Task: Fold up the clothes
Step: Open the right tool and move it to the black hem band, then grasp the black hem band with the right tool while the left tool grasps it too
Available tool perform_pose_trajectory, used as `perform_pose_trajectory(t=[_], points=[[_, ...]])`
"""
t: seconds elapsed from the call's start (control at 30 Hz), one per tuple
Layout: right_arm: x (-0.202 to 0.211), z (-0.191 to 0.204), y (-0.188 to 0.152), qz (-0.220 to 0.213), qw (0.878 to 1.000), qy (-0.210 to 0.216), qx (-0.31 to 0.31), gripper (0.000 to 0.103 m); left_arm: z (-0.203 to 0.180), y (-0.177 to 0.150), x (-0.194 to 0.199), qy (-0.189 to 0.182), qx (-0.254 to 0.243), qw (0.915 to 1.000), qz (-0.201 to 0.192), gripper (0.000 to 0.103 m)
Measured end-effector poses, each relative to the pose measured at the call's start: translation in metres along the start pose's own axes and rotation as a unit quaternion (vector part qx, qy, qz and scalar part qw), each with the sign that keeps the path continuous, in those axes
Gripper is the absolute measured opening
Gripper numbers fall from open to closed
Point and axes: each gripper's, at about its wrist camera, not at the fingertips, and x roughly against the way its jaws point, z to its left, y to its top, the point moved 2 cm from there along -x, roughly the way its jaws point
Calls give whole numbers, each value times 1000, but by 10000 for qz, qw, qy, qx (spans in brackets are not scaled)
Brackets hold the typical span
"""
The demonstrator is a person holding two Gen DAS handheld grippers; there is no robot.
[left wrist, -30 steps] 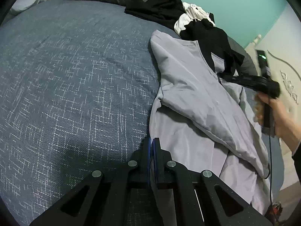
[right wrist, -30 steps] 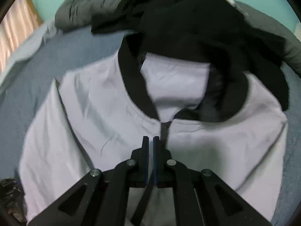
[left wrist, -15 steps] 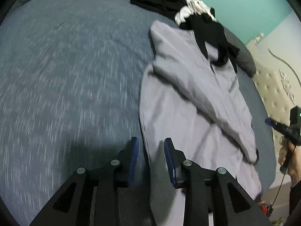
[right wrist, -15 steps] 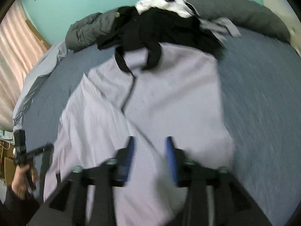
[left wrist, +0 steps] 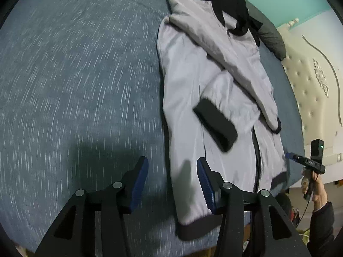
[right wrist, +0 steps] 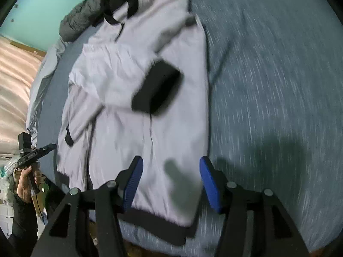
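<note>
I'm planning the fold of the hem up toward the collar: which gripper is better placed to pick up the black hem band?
Right, narrowly. The right gripper hangs open above the jacket, close to its hem band. The left gripper is open too, but half over the bedspread.

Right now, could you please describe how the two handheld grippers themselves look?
The left gripper and right gripper look alike: angular matte black frames with triangular cut-outs, round silver bolt heads at the joints, and two fingers faced with ribbed blue pads. Seen from outside, the right gripper carries a small black box with a green light, a thin black cable trailing below; the person's sleeve is dark.
</note>
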Motion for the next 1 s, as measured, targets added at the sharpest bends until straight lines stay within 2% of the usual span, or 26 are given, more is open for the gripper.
perform_pose_trajectory(t=[0.17, 0.4, 0.7, 0.77, 0.8, 0.83, 0.87, 0.9, 1.0], points=[[-7, -5, -31, 220, 9994, 174, -192, 56, -5, -27, -3, -19, -36, 9996, 271, 52], [-10, -13, -48, 196, 9977, 459, -459, 56, -10, -55, -11, -156, 32, 9986, 496, 53], [-23, -6, -53, 211, 9974, 511, -454, 56, -19, -64, -29, -363, 50, 9984, 437, 51], [-24, -5, -54, 212, 9978, 494, -399, 54, -24, -65, -31, -331, -27, 9986, 409, 28], [-25, -4, -55, 210, 9981, 457, -357, 47, -27, -66, -32, -286, -73, 9988, 395, 26], [-24, -3, -56, 211, 9983, 442, -317, 36, -30, -66, -30, -279, -118, 9989, 363, 17], [-23, -2, -57, 190, 9981, 484, -315, 29, -33, -66, -27, -277, -163, 9989, 329, 11], [-21, -2, -58, 155, 9979, 521, -342, 17, -38, -65, -20, -300, -227, 9989, 278, 11], [-6, 4, -56, -12, 9973, 677, -282, 11, -54, -62, 4, -379, -426, 9983, 120, 9]])
